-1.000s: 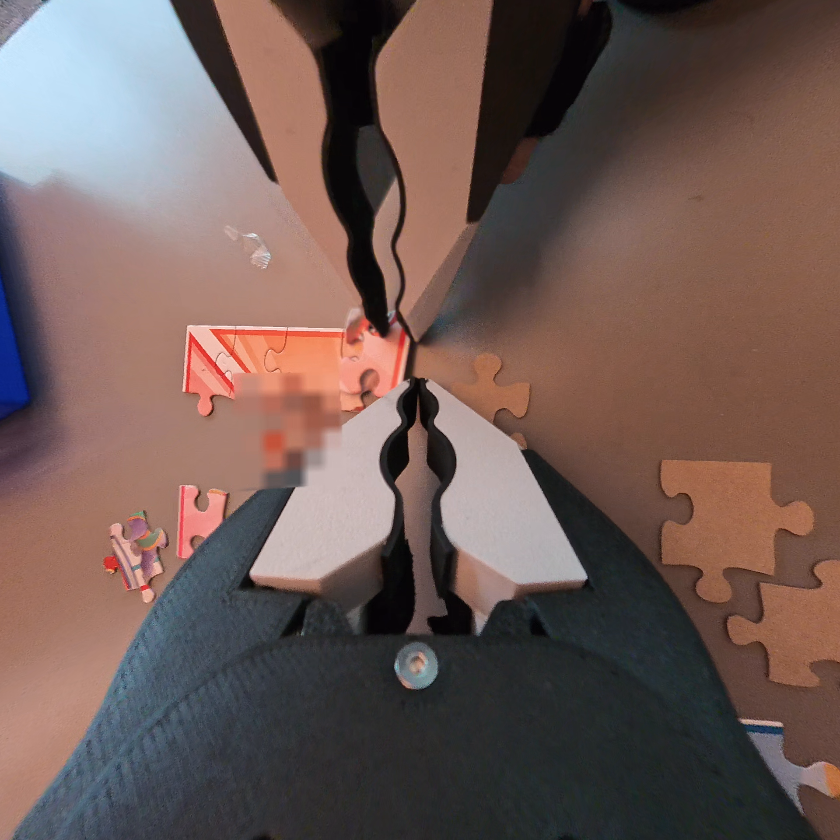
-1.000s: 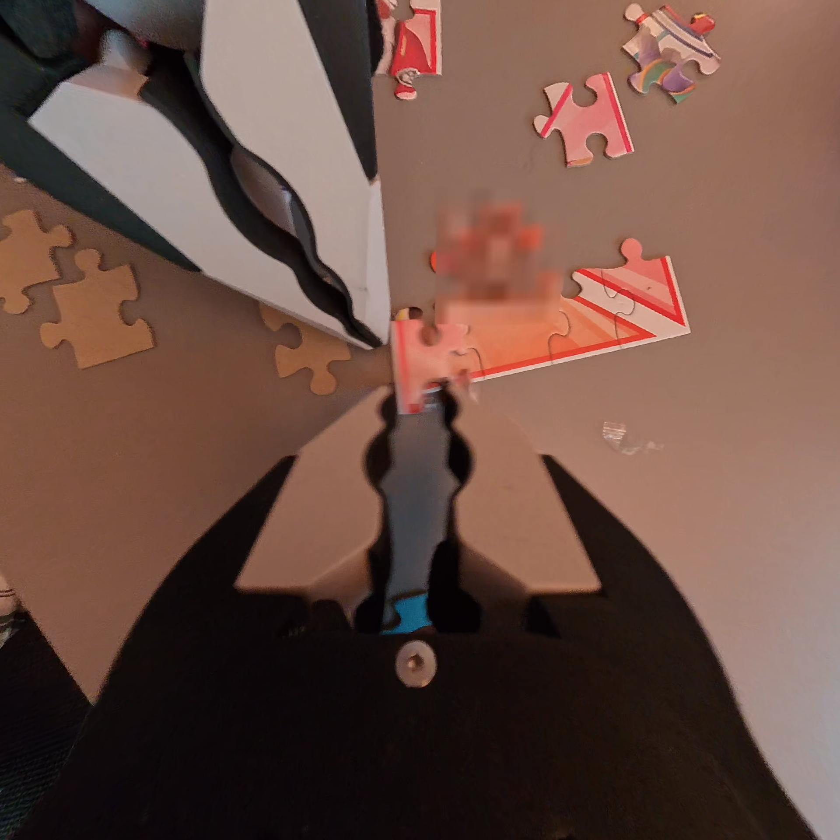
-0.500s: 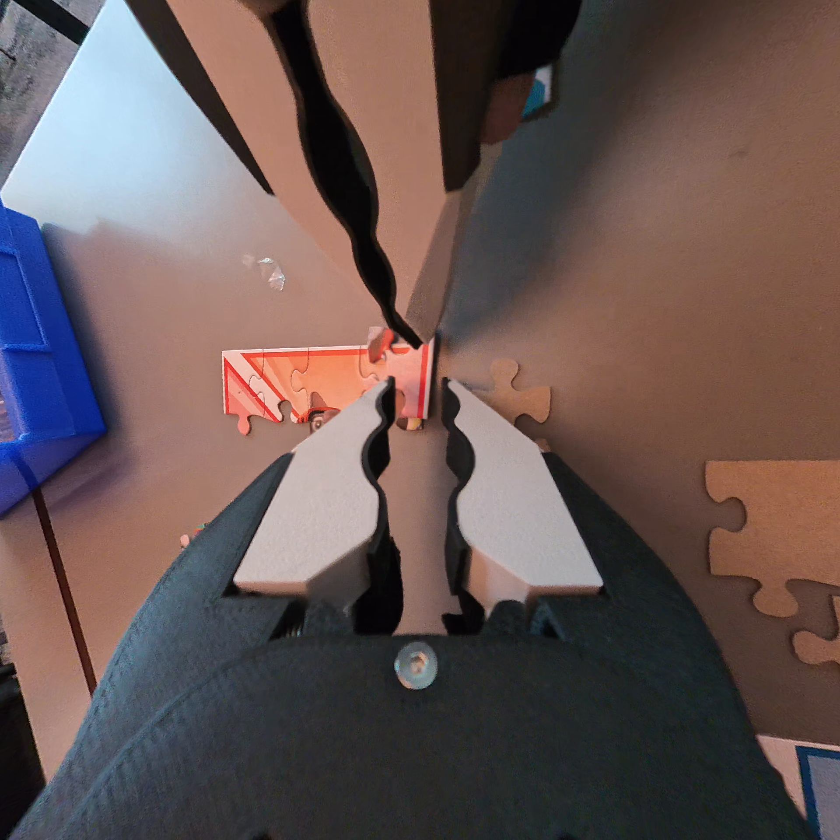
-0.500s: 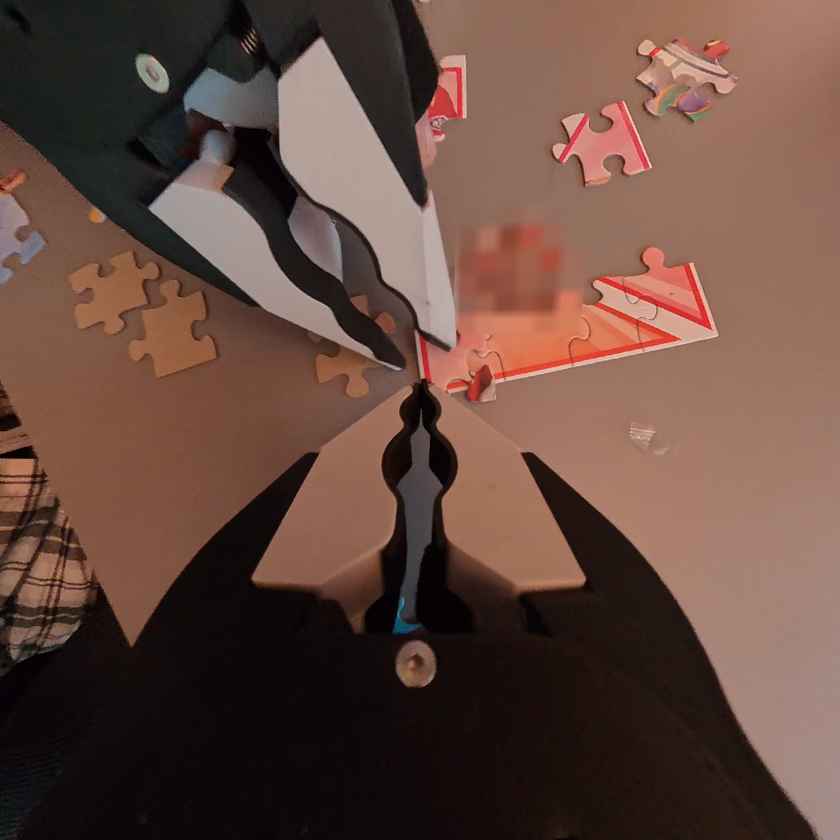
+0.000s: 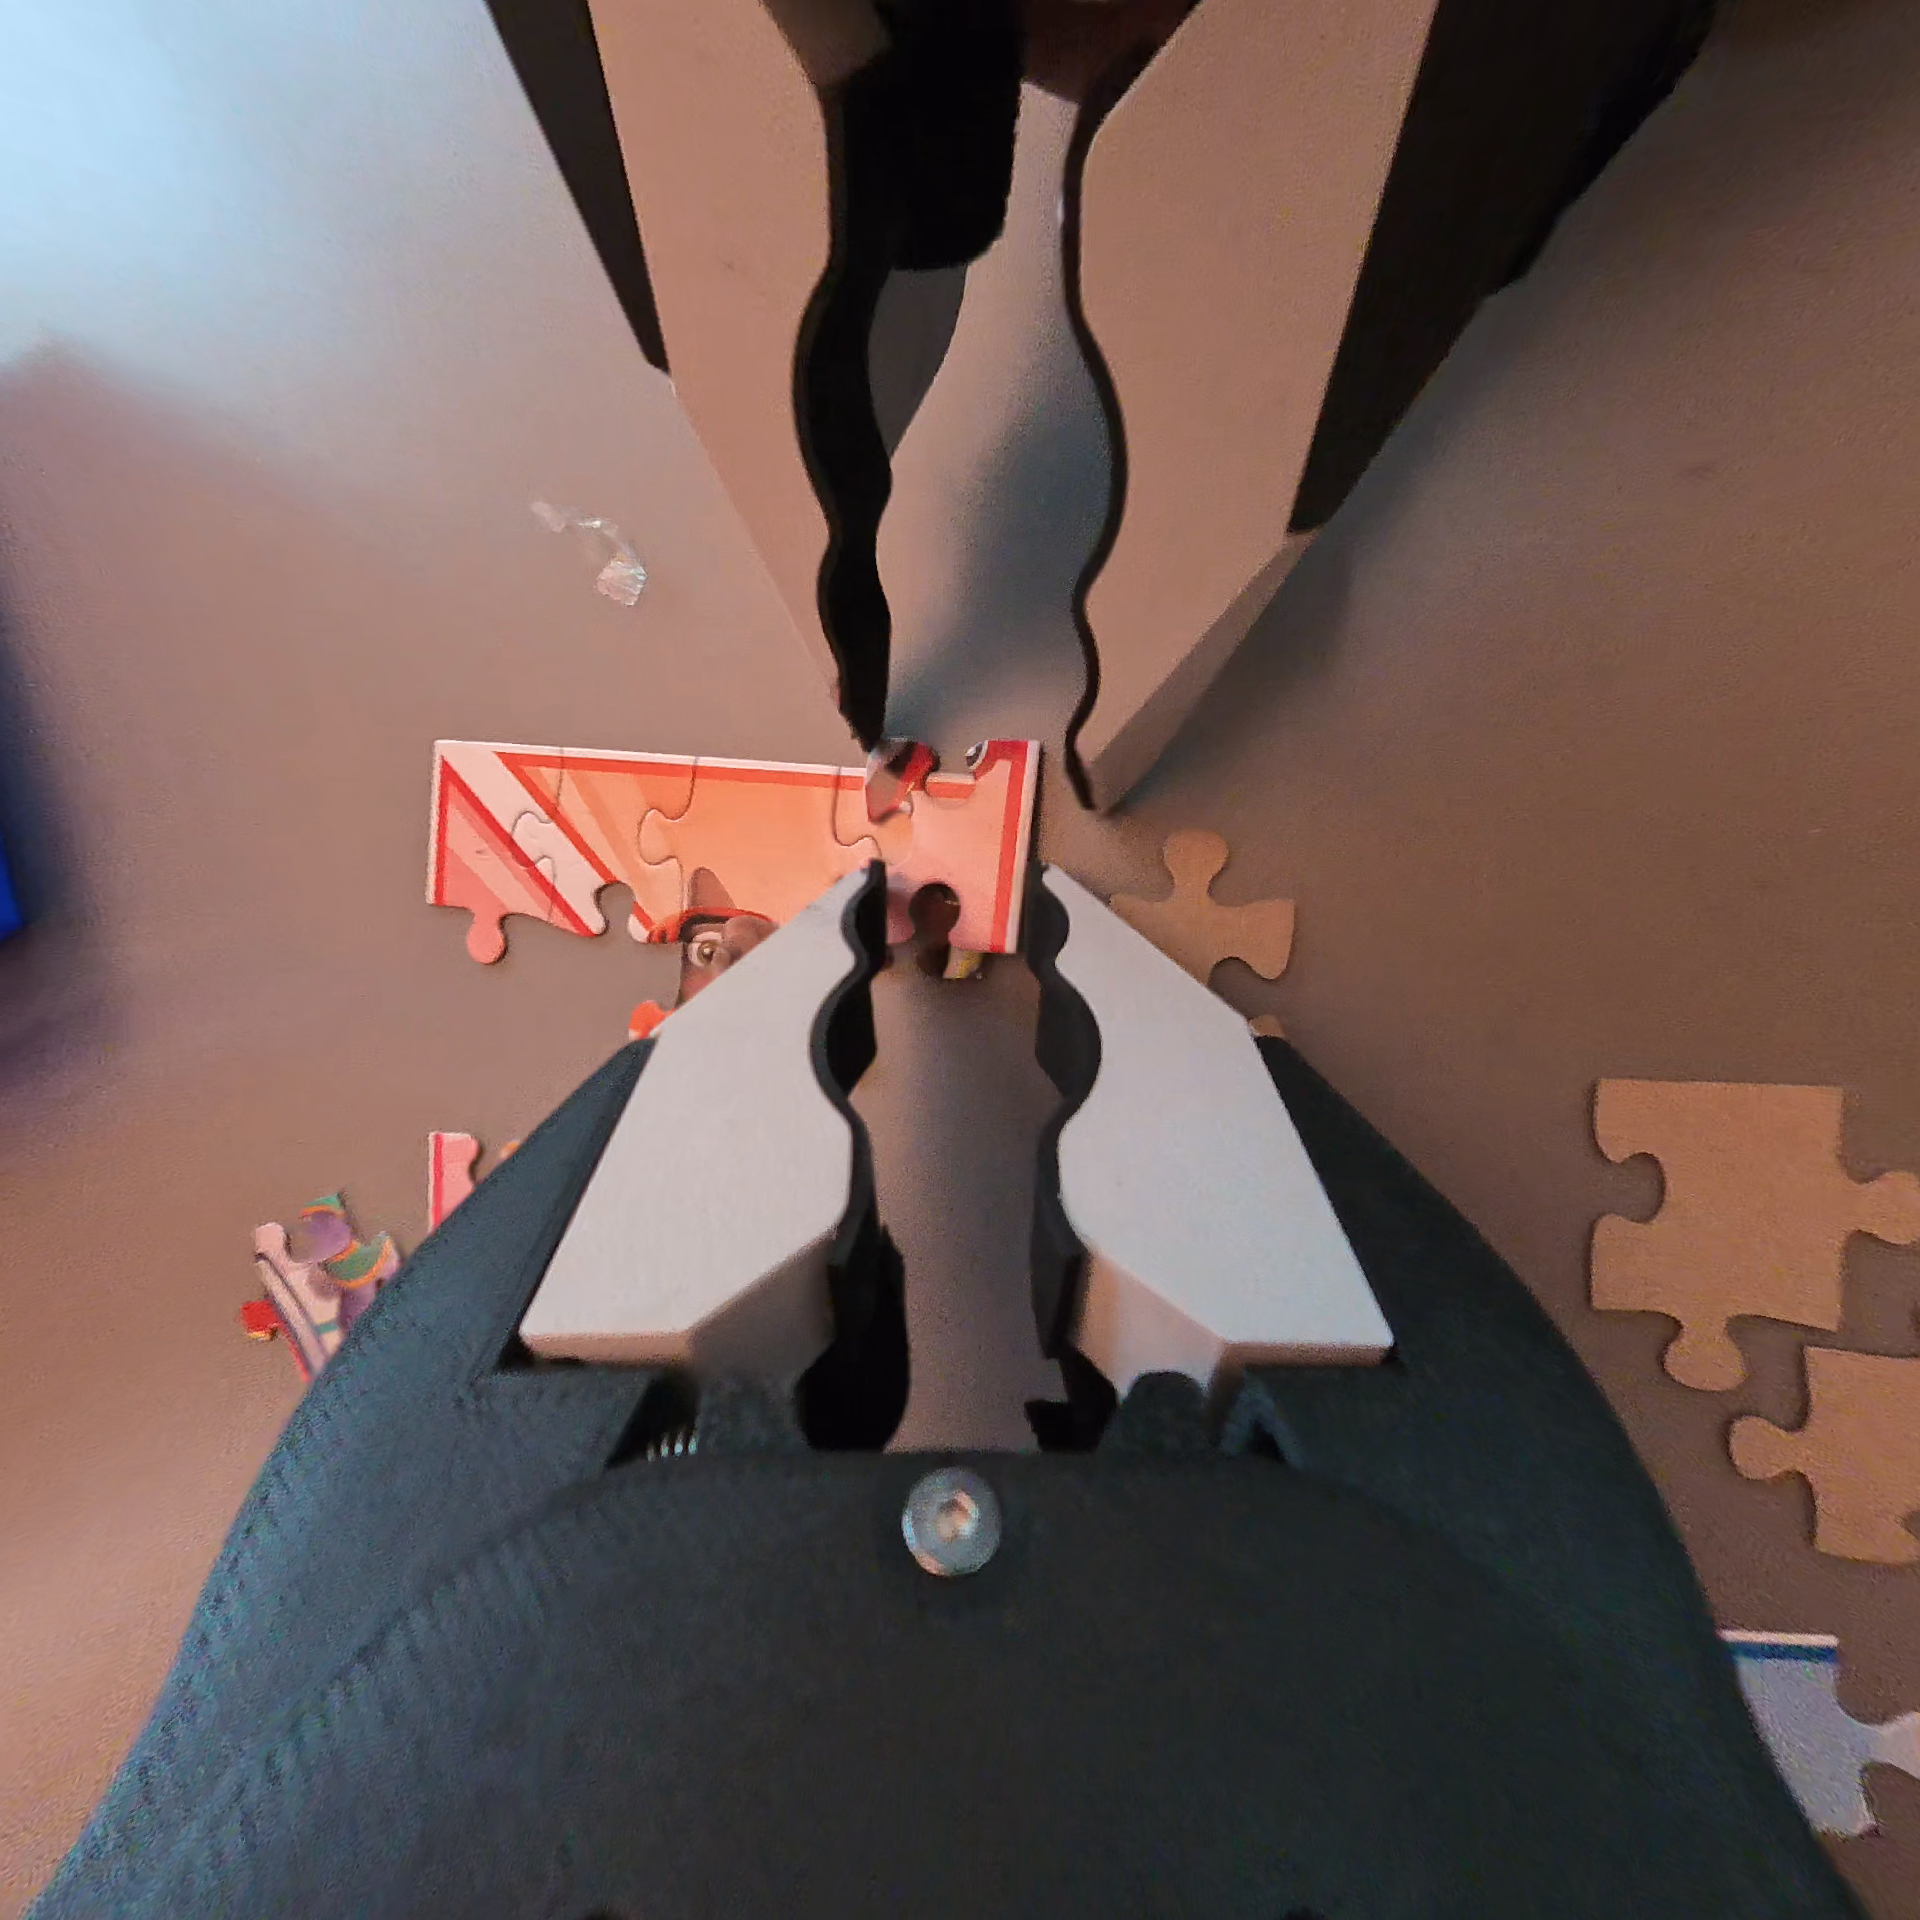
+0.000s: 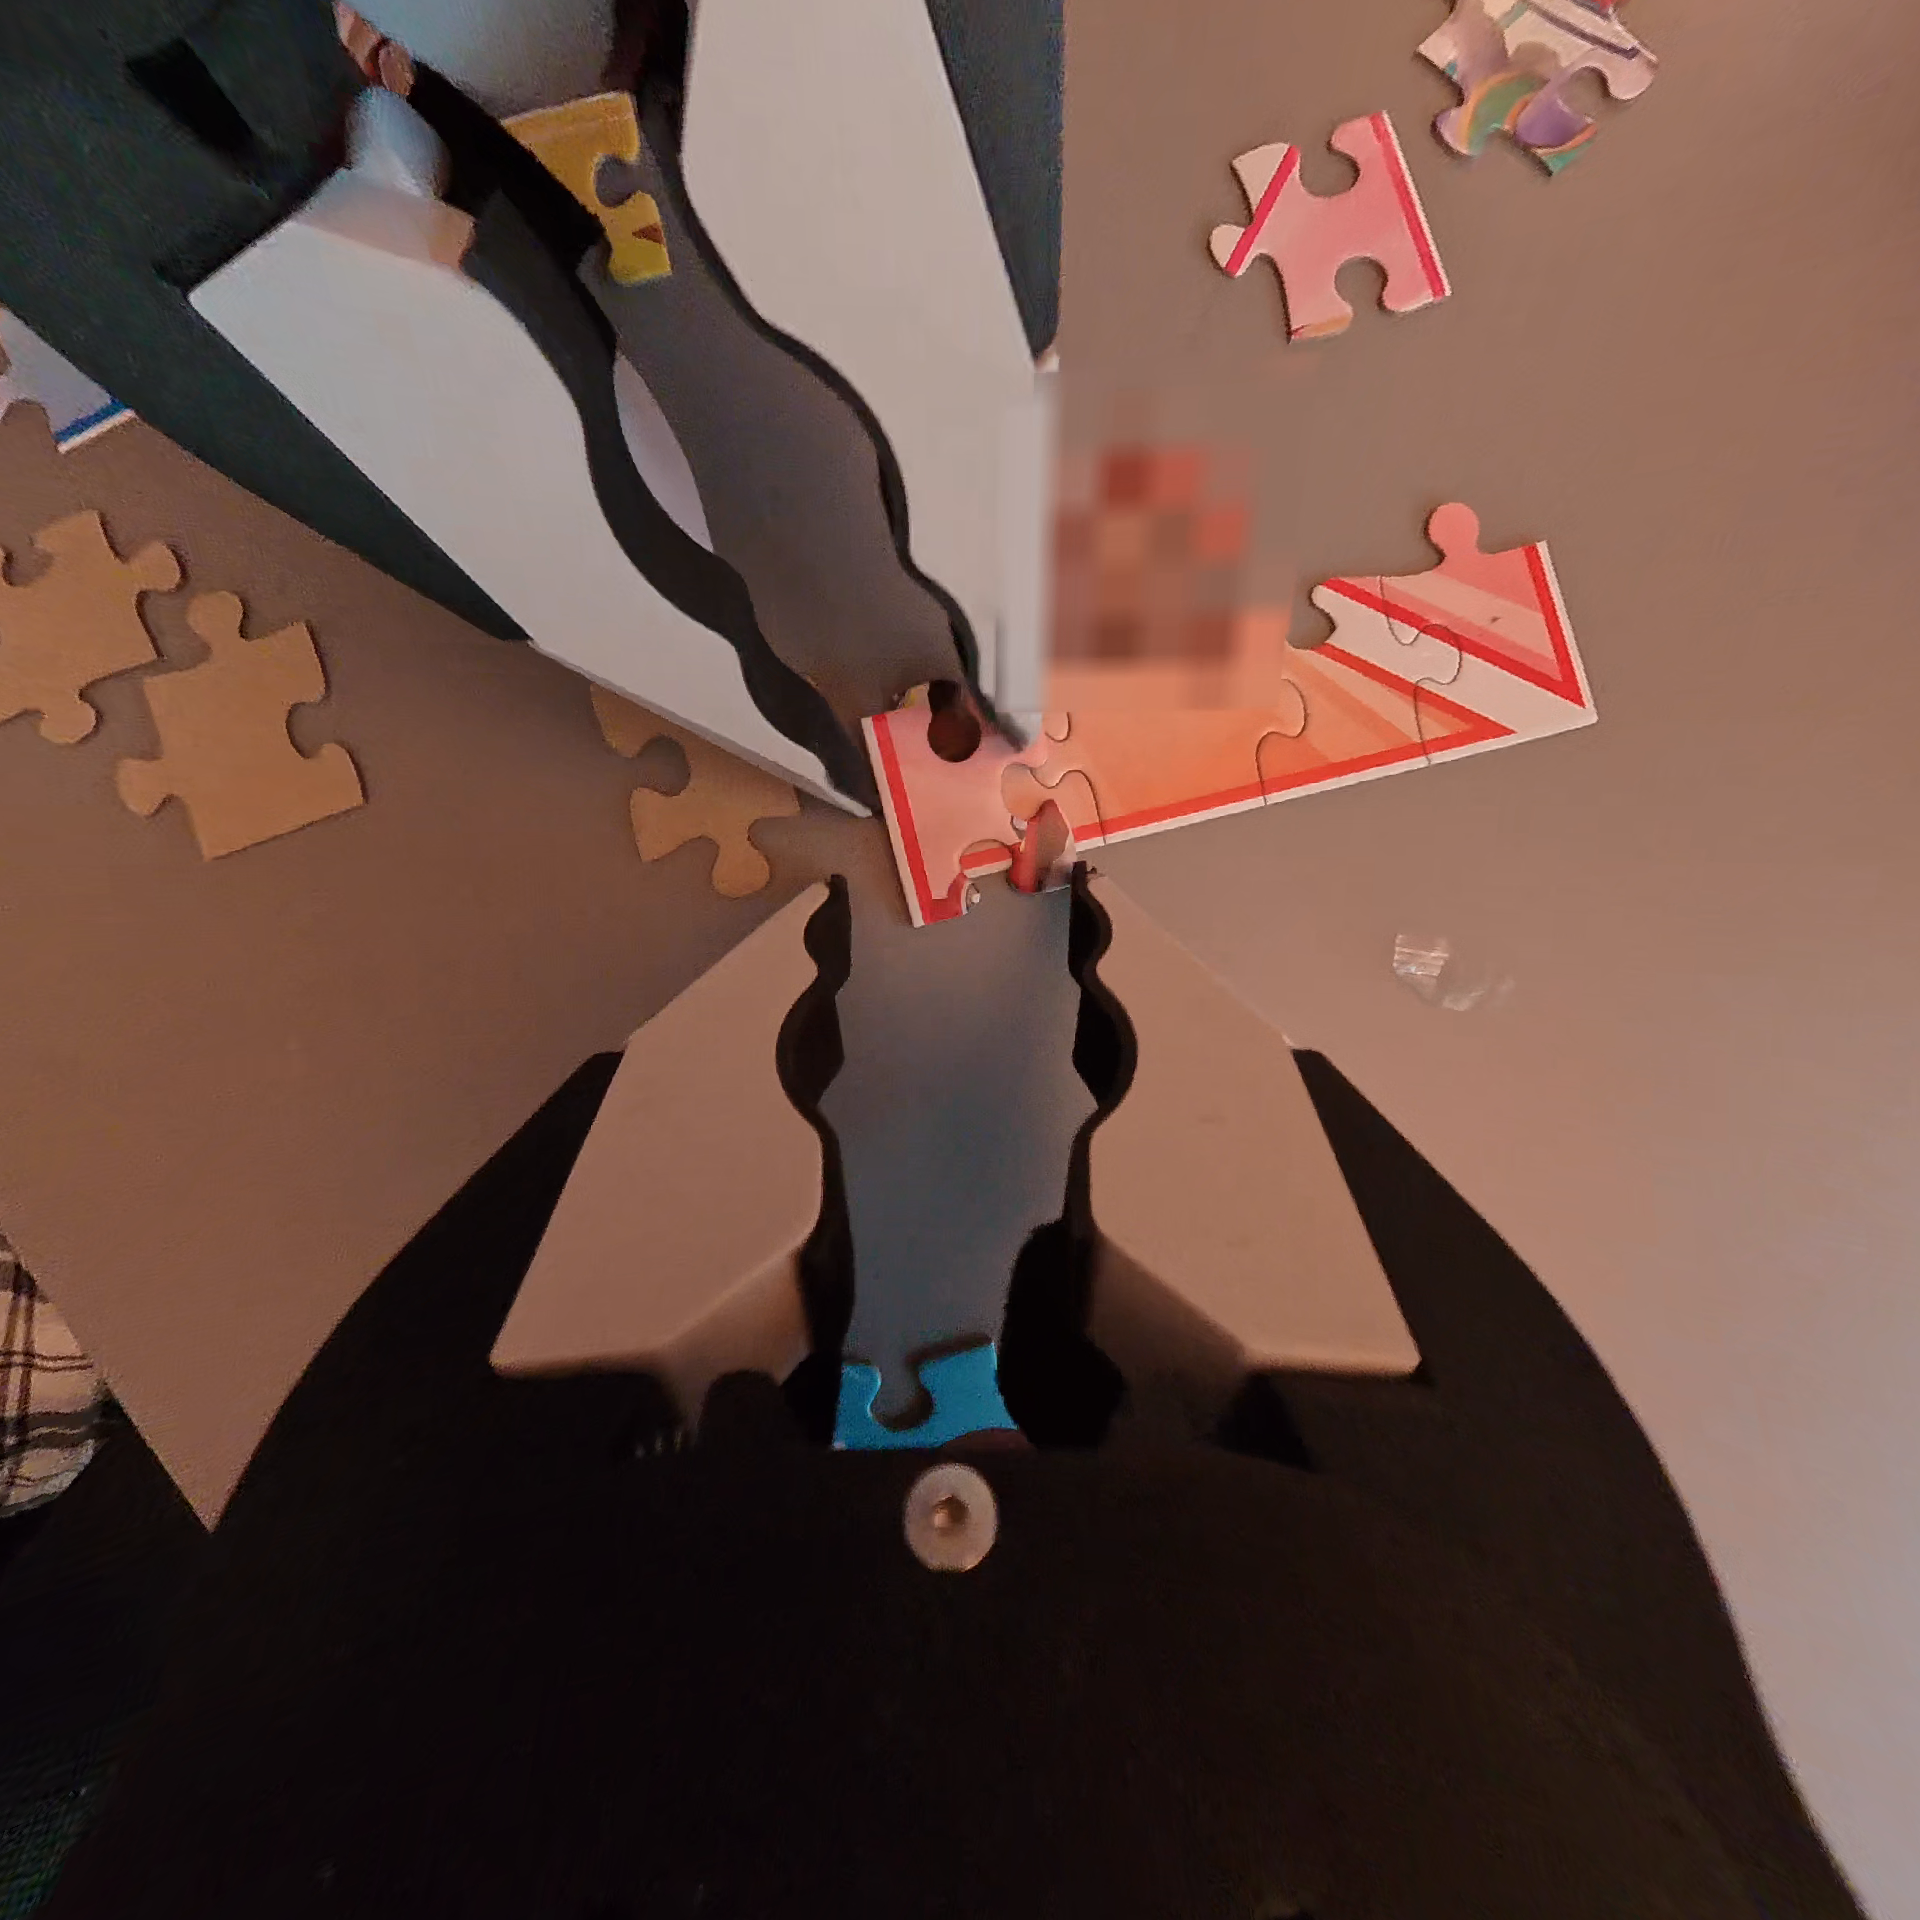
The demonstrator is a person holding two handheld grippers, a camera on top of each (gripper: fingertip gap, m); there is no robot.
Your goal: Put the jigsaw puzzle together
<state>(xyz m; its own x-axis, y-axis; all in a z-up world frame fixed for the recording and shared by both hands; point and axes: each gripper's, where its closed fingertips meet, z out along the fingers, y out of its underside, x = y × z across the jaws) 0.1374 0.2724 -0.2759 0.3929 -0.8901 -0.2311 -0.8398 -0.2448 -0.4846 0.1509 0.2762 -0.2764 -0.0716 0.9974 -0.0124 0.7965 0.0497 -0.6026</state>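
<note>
In the left wrist view the left gripper fills the lower frame, angled down at the table, its jaws parted and empty, astride the right end of the joined strip at frame centre. From the top the right gripper reaches down opposite, also spread and empty, fingertips at the strip's far edge. Three brown face-down pieces lie right; two loose printed pieces show upper right in the right wrist view, by a clear scrap.
</note>
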